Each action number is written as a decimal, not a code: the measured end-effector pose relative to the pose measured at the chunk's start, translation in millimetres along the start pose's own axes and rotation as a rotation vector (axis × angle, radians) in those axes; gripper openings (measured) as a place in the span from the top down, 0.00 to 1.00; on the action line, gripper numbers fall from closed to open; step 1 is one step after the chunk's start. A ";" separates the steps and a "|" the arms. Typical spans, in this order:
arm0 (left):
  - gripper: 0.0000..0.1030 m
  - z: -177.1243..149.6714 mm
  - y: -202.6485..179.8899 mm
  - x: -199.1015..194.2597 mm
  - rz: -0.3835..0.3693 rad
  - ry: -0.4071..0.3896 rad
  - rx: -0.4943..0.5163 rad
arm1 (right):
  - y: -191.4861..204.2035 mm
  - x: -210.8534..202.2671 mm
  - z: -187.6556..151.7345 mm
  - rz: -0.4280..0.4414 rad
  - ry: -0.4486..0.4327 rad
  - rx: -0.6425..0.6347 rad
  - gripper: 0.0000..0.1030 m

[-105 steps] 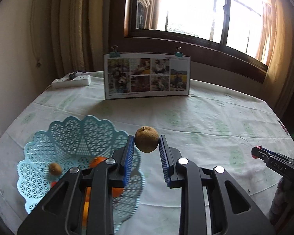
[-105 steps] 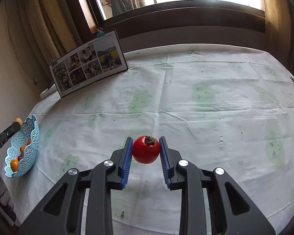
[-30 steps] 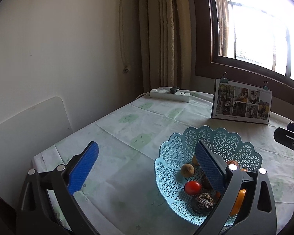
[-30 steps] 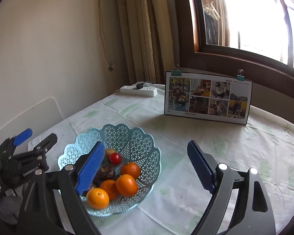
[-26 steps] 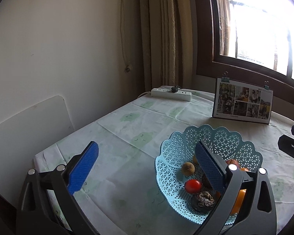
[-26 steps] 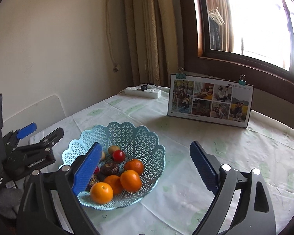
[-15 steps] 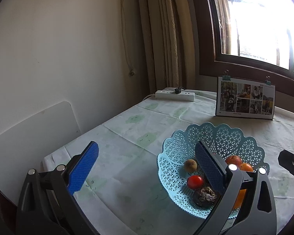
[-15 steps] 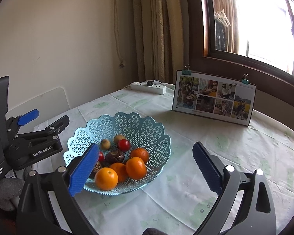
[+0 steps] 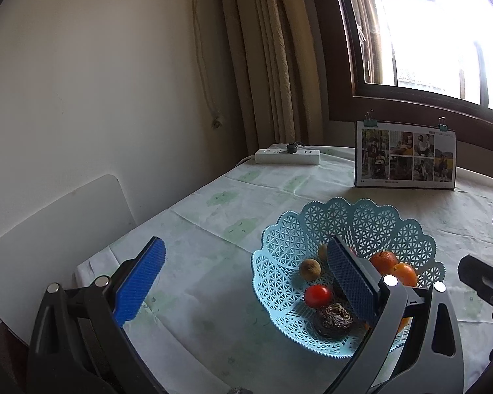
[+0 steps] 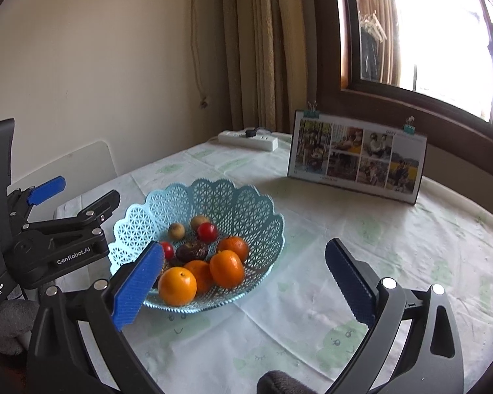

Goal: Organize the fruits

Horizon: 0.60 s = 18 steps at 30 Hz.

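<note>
Right wrist view: both tongs [image 10: 243, 282] [image 9: 246, 282] gape empty beside the fruit-filled blue basket [image 10: 246, 197].

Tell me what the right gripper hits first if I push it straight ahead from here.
Probably nothing but tablecloth: the right gripper is open, the blue basket sits left of its line, and the photo board stands further on. Depth is uncertain.

Setting: a home dining room. Evidence: 1 round table under a printed tablecloth [image 10: 394, 249], beige curtains [image 10: 263, 49] beside a dark wood-framed window [image 10: 410, 26], clothes hangers [image 10: 373, 24] outside. Also 1 clipped family photo collage [image 10: 356, 156] and 1 white power strip [image 10: 248, 139].
</note>
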<state>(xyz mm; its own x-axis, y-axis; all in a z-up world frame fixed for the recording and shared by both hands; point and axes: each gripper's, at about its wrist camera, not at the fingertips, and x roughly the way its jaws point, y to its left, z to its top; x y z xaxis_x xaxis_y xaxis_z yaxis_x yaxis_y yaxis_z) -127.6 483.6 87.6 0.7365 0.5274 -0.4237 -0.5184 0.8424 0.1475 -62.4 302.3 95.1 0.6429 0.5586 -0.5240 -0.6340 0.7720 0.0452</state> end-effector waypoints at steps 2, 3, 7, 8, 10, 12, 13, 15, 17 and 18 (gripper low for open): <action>0.03 -1.3 -3.0 0.2 0.003 0.007 0.010 | -2.1 4.9 -2.2 0.010 0.030 0.013 0.05; 0.03 -1.8 -4.0 -0.1 0.008 0.009 0.014 | -3.0 7.4 -3.2 0.014 0.045 0.018 0.05; 0.03 -4.5 -7.8 0.5 0.023 0.016 0.026 | -4.2 14.0 -7.2 0.001 0.074 0.019 0.05; 0.03 -5.0 -8.5 0.6 0.028 0.017 0.028 | -3.9 14.2 -7.6 -0.003 0.074 0.016 0.05; 0.03 -6.3 -10.0 1.1 0.045 0.022 0.035 | -3.2 14.3 -8.3 -0.010 0.071 0.008 0.05; 0.03 -7.2 -11.9 0.9 0.069 0.024 0.043 | -1.6 14.0 -8.5 -0.025 0.066 -0.005 0.05; 0.03 -7.3 -12.3 0.9 0.079 0.025 0.048 | -0.5 13.8 -8.7 -0.033 0.062 -0.014 0.05; 0.03 -7.8 -13.7 0.7 0.100 0.025 0.061 | 1.6 13.5 -8.7 -0.041 0.060 -0.029 0.05; 0.03 -8.7 -15.1 0.6 0.118 0.024 0.074 | 3.2 13.3 -8.8 -0.037 0.060 -0.036 0.05; 0.03 -8.4 -15.1 0.6 0.123 0.023 0.079 | 3.8 13.1 -8.5 -0.037 0.061 -0.038 0.05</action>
<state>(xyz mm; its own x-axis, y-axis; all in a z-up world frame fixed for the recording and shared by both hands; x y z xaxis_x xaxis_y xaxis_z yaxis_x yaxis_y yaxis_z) -122.9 470.2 77.7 0.6588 0.6250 -0.4187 -0.5676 0.7783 0.2685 -60.1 310.0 81.2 0.6394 0.5100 -0.5753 -0.6273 0.7788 -0.0069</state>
